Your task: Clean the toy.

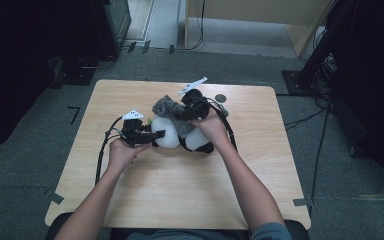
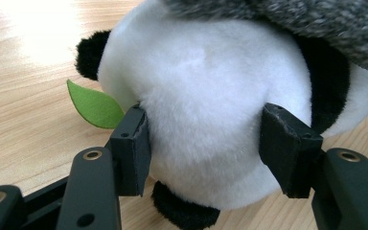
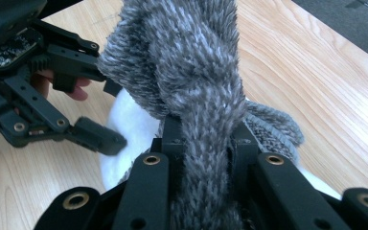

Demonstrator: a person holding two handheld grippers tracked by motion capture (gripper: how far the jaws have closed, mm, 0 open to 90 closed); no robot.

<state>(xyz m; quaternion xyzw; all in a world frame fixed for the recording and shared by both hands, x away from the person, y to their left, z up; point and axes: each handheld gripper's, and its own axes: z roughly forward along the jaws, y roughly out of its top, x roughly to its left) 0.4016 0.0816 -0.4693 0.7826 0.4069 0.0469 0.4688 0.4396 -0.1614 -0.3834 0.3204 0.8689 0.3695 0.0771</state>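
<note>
A black-and-white plush panda [image 1: 180, 138] lies on the wooden table [image 1: 145, 190], with a green felt leaf [image 2: 95, 105] by its ear. My left gripper [image 1: 156, 135] is shut on the panda's white body [image 2: 206, 120], one pad pressed into each side of the fur. A grey knitted scarf [image 1: 169, 108] drapes over the panda [image 3: 124, 120]. My right gripper [image 1: 186, 111] is shut on a bunched strand of that scarf [image 3: 206, 129], which rises thick between its jaws. The left gripper [image 3: 76, 105] also appears at the left of the right gripper view.
A small dark round mark [image 1: 220, 98] sits on the table behind the panda. Black stands and cables [image 1: 325, 55] crowd the floor to the right. Dark equipment [image 1: 105, 25] stands at the back left. Tape marks [image 1: 56, 198] sit at the table's front corners.
</note>
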